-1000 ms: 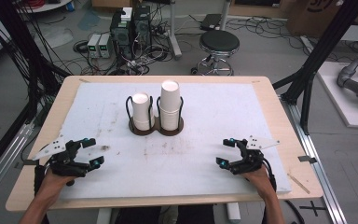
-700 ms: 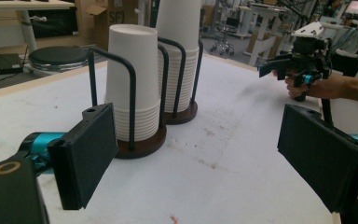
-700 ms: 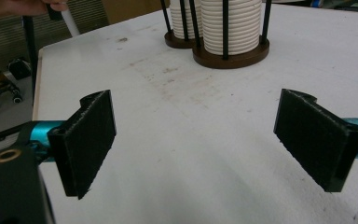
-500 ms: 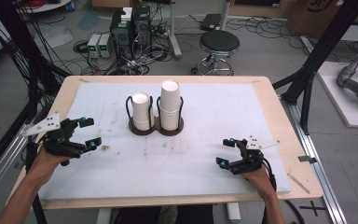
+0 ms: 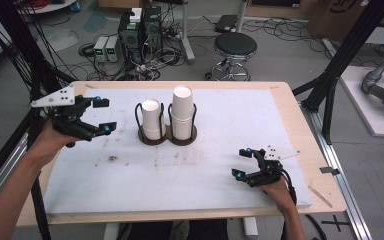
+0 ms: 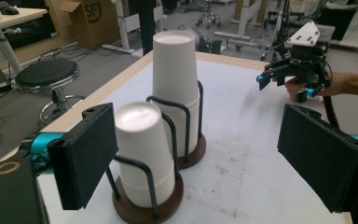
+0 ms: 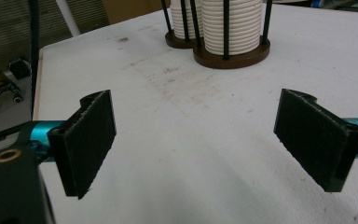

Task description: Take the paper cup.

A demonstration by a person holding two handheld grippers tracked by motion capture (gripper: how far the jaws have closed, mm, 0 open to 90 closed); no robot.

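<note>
On the white-covered wooden bench [image 5: 290, 107] a dark double wire holder with round wooden bases [image 5: 167, 136] stands at about 12 o'clock from centre, carrying a short stack of white paper cups [image 5: 151, 118] and, touching beside it, a taller stack of white paper cups [image 5: 182, 112]. The left gripper [image 5: 101, 115] hovers at 9 o'clock of the holder, fingers wide apart and empty, nothing between it and the cups. The right gripper [image 5: 243, 162] rests low at 4 o'clock, fingers likewise spread on nothing; beyond the bench, a black round stool [image 5: 235, 46] and computer boxes with tangled cables [image 5: 141, 30] on the grey floor
</note>
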